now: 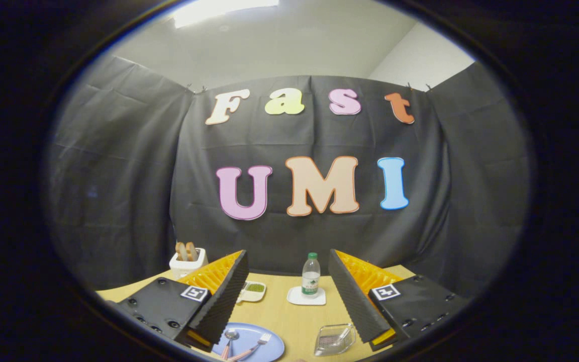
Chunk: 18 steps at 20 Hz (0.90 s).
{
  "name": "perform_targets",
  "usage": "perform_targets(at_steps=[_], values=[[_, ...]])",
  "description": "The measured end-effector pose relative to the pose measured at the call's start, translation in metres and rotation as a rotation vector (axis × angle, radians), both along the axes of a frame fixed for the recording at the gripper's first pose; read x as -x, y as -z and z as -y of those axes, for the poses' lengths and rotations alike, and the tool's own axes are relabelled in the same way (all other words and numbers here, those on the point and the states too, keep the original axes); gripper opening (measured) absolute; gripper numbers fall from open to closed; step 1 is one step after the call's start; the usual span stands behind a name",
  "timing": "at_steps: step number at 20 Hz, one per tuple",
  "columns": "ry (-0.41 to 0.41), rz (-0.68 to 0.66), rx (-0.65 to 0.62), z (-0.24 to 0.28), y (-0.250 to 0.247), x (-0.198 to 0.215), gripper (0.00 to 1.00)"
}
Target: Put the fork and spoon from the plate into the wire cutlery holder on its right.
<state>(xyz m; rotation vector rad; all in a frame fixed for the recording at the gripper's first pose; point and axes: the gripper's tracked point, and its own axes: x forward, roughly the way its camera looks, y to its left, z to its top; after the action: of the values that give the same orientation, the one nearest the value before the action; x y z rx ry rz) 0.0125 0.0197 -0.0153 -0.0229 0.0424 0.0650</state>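
Observation:
A blue plate [271, 343] lies on the wooden table just ahead of my left finger. On it rest a spoon [230, 336] and a fork [261, 341], both with pink handles, side by side. To the plate's right, close to my right finger, stands the wire cutlery holder [334, 340], and I see nothing standing in it. My gripper [287, 296] hovers above the table with its fingers wide apart and nothing between them.
A clear water bottle [310, 275] stands on a white coaster [306, 297] farther back, between the fingers. A small white dish with green contents [254, 290] lies behind the left finger. A white toaster with bread slices [187, 260] stands at the back left.

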Motion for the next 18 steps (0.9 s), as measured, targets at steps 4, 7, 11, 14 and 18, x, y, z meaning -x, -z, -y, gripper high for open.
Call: perform_targets(at_steps=[4, 7, 11, 14, 18], values=[[-0.044, -0.082, 0.010, -0.016, 0.027, 0.001, 1.00], [-0.089, -0.130, 0.037, -0.031, 0.047, 0.001, 1.00], [-0.188, -0.266, 0.027, -0.058, 0.094, 0.008, 1.00], [-0.209, -0.388, 0.014, -0.065, 0.131, 0.012, 1.00], [-0.210, -0.549, 0.040, -0.065, 0.183, 0.019, 1.00]])
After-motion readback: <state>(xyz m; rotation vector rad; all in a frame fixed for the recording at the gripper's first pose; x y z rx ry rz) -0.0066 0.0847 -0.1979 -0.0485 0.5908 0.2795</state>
